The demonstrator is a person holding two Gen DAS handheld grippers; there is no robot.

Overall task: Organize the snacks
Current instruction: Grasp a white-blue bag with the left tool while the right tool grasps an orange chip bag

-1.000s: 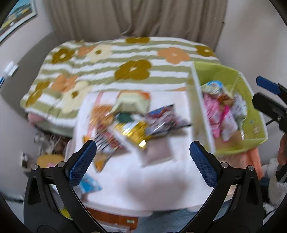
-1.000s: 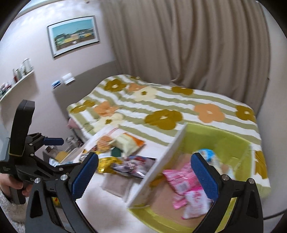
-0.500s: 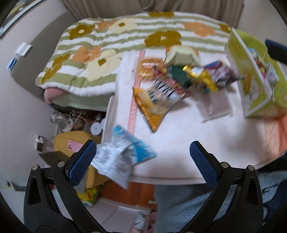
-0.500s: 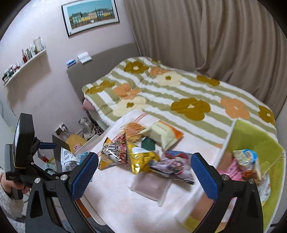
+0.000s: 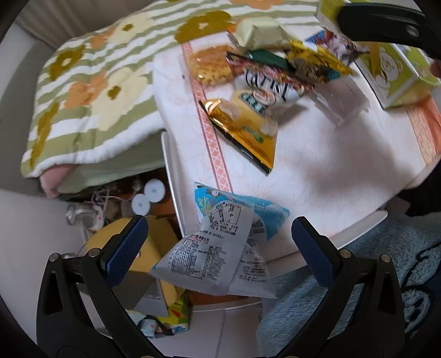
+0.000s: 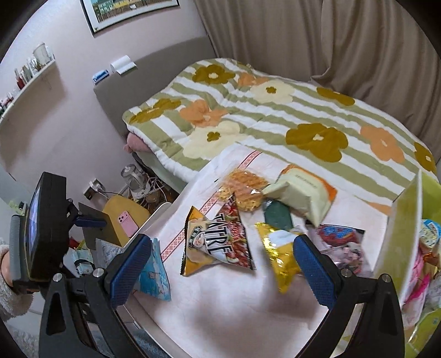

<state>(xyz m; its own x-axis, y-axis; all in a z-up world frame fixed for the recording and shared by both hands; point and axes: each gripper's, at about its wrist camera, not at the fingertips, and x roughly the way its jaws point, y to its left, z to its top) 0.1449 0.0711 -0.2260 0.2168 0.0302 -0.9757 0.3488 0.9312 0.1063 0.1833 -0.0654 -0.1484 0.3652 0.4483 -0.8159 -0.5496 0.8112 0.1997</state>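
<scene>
A home bedroom: a bed (image 6: 275,115) under a flowered quilt, curtains (image 6: 330,41) behind it, a framed picture (image 6: 129,8) and shelf (image 6: 27,79) on the wall beside it.

green-striped floral quilt (image 6: 275,115), blue packet (image 5: 242,214), gold packet (image 5: 248,132).

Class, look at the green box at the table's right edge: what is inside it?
Inside the green box are a pink packet and a blue-topped snack packet. The box's near wall and the frame edge hide whatever else is in there.
</scene>
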